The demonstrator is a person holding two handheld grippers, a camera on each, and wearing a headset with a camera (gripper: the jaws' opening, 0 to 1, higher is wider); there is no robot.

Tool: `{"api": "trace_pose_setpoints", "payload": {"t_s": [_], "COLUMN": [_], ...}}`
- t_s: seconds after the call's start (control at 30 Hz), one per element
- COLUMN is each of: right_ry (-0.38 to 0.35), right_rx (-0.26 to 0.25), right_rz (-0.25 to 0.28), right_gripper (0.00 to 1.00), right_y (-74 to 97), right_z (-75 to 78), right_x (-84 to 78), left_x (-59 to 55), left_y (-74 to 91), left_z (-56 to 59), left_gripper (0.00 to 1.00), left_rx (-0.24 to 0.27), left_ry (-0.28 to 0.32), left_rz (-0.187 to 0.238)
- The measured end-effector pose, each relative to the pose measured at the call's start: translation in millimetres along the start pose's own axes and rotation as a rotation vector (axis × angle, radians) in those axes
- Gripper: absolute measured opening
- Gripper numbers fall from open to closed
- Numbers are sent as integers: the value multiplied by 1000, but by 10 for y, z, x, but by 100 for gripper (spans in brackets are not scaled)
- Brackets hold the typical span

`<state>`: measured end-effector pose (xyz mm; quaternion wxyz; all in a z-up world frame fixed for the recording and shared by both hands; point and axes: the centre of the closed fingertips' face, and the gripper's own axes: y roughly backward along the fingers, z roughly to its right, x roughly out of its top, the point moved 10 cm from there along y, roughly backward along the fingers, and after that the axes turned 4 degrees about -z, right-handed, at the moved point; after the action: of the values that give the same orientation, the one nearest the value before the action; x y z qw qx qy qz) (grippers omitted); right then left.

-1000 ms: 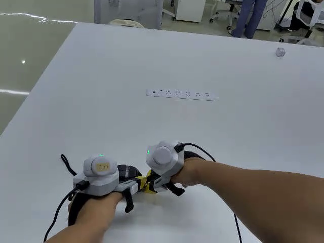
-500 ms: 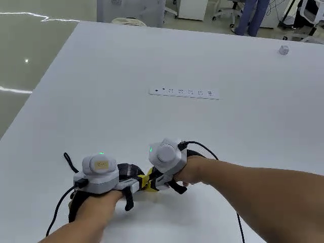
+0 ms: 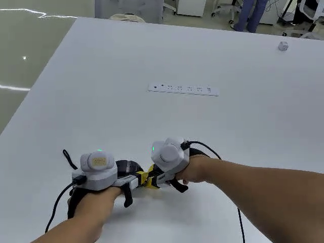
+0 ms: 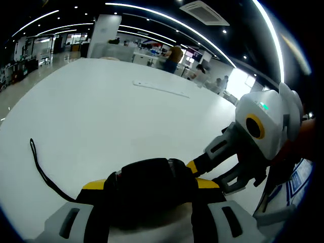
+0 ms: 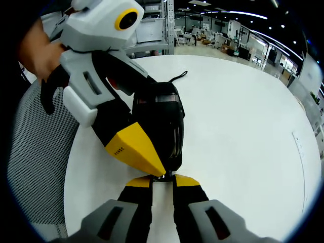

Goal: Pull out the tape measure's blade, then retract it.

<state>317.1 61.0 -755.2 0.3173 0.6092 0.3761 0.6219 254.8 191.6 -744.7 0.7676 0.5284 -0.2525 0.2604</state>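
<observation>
Nearest the person, the left gripper [image 4: 151, 189] has its jaws spread about as wide as the case and clamped on the black tape measure [image 5: 163, 119], one yellow pad on each side. The case sits just above the white table [image 3: 101, 76], right at the near edge. The right gripper [image 5: 163, 182] comes at it from the other side with its jaws narrowed down almost to touching. They're nipping a small dark bit at the case's lower edge. Honestly can't make out any blade pulled out between the two, the grippers are basically nose to nose. A thin black lanyard [image 4: 39, 166] trails off the case onto the table. Further out, mid-table, there's a white power strip [image 3: 183, 89] lying flat. Way off toward the far right corner sits a small pale object [image 3: 283, 46], too tiny to tell what it is.
</observation>
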Motion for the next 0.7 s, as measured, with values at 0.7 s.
{"api": "trace_pose_setpoints", "payload": {"t_s": [0.7], "right_ry": [-8], "right_rx": [-10], "right_rz": [9], "right_gripper": [36], "right_y": [56], "right_z": [-30], "right_x": [-23], "left_x": [-14], "left_y": [-24], "left_z": [-34], "left_gripper": [64], "left_rx": [-35], "left_ry": [22], "left_rz": [-3]}}
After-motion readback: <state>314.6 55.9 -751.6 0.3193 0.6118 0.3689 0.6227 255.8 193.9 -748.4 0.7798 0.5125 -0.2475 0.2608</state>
